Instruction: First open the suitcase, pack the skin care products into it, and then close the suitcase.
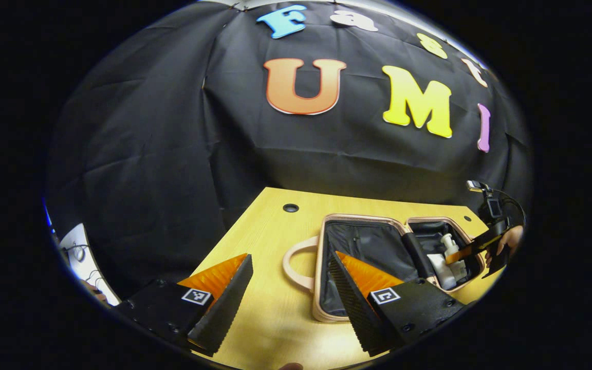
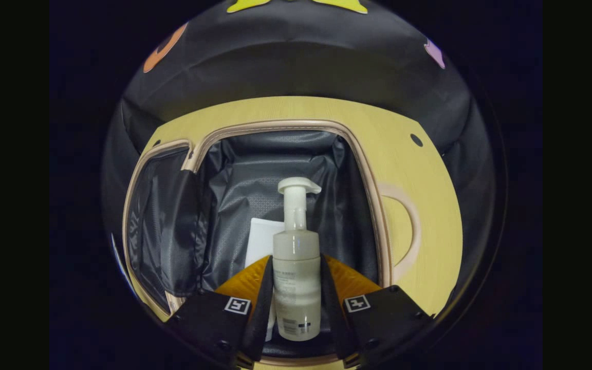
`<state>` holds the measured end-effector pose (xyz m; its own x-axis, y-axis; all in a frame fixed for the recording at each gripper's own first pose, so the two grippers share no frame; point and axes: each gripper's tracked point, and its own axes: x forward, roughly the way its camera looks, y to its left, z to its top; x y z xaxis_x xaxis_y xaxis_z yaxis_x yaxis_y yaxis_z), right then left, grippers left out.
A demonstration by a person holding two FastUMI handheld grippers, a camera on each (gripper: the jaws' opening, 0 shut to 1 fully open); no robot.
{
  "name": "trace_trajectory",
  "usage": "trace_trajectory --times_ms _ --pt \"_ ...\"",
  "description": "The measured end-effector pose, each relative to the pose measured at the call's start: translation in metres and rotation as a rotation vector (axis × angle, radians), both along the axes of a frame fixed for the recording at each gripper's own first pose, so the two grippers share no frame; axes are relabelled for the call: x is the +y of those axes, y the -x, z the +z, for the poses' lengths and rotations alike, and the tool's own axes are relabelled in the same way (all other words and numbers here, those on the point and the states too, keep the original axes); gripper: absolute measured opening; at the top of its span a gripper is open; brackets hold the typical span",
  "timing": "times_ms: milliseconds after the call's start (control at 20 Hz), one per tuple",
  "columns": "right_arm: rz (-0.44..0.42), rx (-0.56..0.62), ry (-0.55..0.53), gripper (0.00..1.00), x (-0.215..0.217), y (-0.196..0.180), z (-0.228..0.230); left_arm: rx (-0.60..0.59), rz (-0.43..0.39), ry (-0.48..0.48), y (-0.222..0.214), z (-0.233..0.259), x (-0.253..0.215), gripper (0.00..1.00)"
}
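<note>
While the suitcase (image 2: 363,169) lies open on the table (image 2: 429,205):
Pump bottle (image 2: 296,267): over the dark lining, beside a white tube (image 2: 260,239).
Right gripper (image 2: 296,300): fingers clamped on the bottle's sides, reaching down into the case.
Left gripper (image 1: 291,288): spread wide, empty, low over the table near the handle (image 1: 296,262).

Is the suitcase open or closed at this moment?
Open. The suitcase lies flat with both halves spread, its dark lining showing, and the pump bottle is held over the inside.
</note>
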<state>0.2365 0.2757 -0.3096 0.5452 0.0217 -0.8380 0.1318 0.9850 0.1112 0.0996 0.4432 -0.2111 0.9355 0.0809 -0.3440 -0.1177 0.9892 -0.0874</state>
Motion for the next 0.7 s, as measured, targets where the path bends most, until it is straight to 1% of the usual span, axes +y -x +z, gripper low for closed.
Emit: trace_trajectory --times_ms 150,200,250,300,400,450,500,550,600,650,700 --pt "-0.014 -0.006 -0.01 0.52 0.001 0.001 0.002 0.035 0.004 0.138 -0.021 -0.028 0.01 0.95" --pt "-0.017 -0.007 0.003 0.52 -0.001 0.002 0.002 0.055 0.003 0.206 -0.031 -0.04 0.011 0.96" --pt "-0.018 -0.008 0.015 0.49 -0.002 0.003 0.001 0.081 0.006 0.276 -0.037 -0.052 0.009 0.96" --pt "-0.017 -0.014 0.014 0.57 -0.002 0.003 0.003 0.102 0.017 0.34 -0.044 -0.063 0.011 0.97" --pt "-0.003 -0.026 -0.001 0.59 0.002 0.006 0.008 0.139 0.027 0.432 -0.051 -0.085 0.014 0.98" --pt "0.014 -0.041 -0.007 0.59 0.006 0.008 0.014 0.152 0.03 0.458 -0.054 -0.093 0.013 0.97" --pt "0.034 -0.063 -0.006 0.66 0.009 0.01 0.022 0.169 0.027 0.481 -0.057 -0.1 0.01 0.97" --pt "0.064 -0.094 -0.009 0.7 0.015 0.013 0.032 0.182 0.025 0.501 -0.06 -0.107 0.009 0.97" --pt "0.099 -0.128 -0.006 0.71 0.02 0.017 0.045 0.196 0.014 0.536 -0.063 -0.112 0.004 0.97" --pt "0.134 -0.169 -0.002 0.8 0.023 0.022 0.062 0.206 0.01 0.577 -0.064 -0.116 -0.002 0.97" --pt "0.172 -0.208 -0.012 0.83 0.031 0.03 0.078 0.214 0.003 0.625 -0.064 -0.119 -0.005 1.0"
